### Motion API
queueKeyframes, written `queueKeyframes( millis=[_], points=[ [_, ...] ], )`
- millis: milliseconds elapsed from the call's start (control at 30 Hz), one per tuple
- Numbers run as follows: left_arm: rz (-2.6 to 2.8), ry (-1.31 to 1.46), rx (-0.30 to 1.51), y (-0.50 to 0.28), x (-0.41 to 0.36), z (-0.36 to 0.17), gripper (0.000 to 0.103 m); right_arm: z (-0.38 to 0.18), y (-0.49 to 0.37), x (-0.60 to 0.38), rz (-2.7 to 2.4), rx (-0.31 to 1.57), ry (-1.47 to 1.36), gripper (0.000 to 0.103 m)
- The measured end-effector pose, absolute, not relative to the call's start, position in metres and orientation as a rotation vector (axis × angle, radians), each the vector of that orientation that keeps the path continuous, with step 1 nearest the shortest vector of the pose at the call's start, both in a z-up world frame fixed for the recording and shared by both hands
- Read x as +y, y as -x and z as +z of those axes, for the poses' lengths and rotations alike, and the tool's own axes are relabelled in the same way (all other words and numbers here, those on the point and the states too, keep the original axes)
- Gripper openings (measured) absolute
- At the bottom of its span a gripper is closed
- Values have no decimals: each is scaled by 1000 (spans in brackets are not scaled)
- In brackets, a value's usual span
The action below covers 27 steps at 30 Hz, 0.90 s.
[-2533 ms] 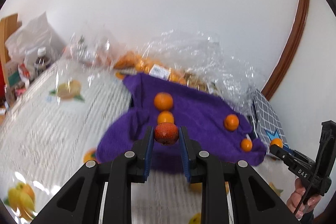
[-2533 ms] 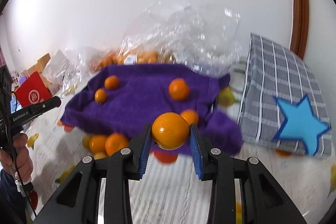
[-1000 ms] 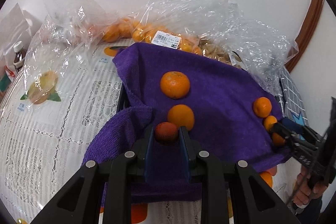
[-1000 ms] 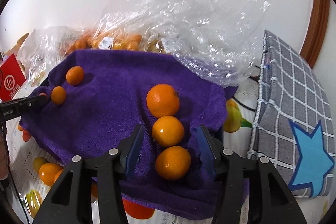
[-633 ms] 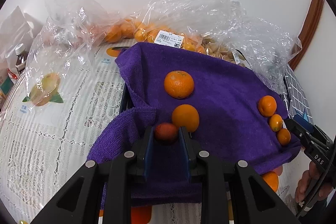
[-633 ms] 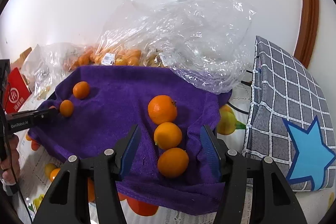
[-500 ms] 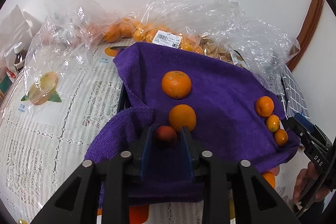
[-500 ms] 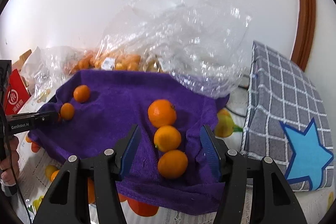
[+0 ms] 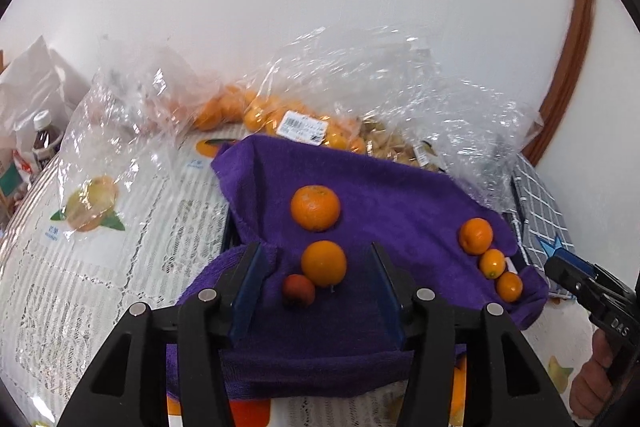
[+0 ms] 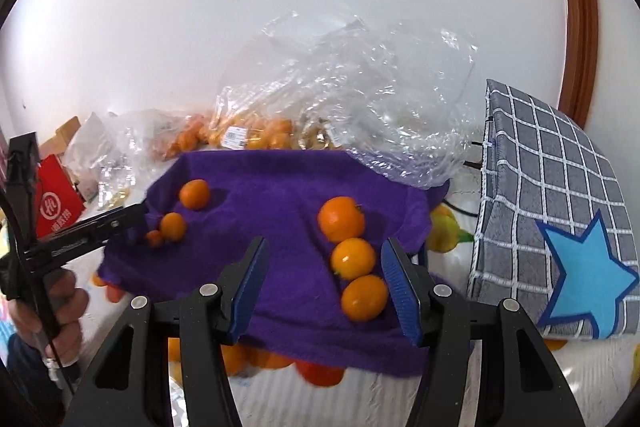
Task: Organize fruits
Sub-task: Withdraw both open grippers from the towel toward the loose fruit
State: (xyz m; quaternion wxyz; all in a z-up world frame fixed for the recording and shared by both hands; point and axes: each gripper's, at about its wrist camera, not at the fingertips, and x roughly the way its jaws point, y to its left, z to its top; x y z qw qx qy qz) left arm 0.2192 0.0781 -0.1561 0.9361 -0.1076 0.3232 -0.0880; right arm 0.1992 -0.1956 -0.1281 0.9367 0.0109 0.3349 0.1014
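A purple towel (image 9: 400, 203) holds two rows of fruit. In the left wrist view my left gripper (image 9: 316, 283) is open; a small reddish fruit (image 9: 298, 289) lies loose between its fingers, next to two oranges (image 9: 324, 263) behind it. Three smaller oranges (image 9: 493, 262) line the towel's right edge. In the right wrist view my right gripper (image 10: 324, 277) is open and empty, pulled back; three oranges (image 10: 352, 259) lie in a row on the towel (image 10: 272, 211) just inside its right finger. The left gripper (image 10: 100, 223) shows at the towel's left.
Clear plastic bags of oranges (image 9: 288, 119) lie behind the towel. A grey checked cushion with a blue star (image 10: 560, 247) stands to the right. Loose oranges (image 10: 316, 373) lie under the towel's front edge. A bottle (image 9: 42, 135) and a red bag (image 10: 54, 203) are at far left.
My left gripper has opened and released the small reddish fruit onto the towel beside the oranges. My right gripper stays open and has drawn back from its row of three.
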Motion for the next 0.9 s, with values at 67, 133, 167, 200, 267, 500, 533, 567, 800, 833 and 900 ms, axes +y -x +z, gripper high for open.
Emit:
queueKeyframes(
  millis=[67,133,167,200,267,500,533,567,800,833,900],
  points=[
    [-185,202,644,-216,74,-154,50,-125,-190,-193,213,688,-27,59],
    [-201,197,631,-214,72,-152,50,-123,-182,-192,216,708,-38,58],
    [-215,199,624,-212,71,-150,50,-123,-179,-191,212,720,-41,58],
    [-226,202,617,-211,70,-148,50,-122,-175,-190,208,732,-40,57],
    [-240,205,605,-208,69,-146,50,-120,-164,-188,198,742,-29,56],
    [-249,194,558,-197,65,-142,50,-128,-140,-193,147,780,-50,55],
    [-248,188,557,-196,64,-142,50,-130,-138,-193,143,784,-52,55],
    [-249,184,556,-195,64,-142,50,-133,-136,-194,133,789,-56,55],
    [-253,180,529,-188,63,-138,50,-139,-123,-195,126,783,-88,55],
    [-255,183,523,-186,64,-137,50,-140,-122,-195,120,782,-91,55],
    [-259,194,514,-182,66,-138,50,-143,-120,-196,116,785,-100,55]
  ],
)
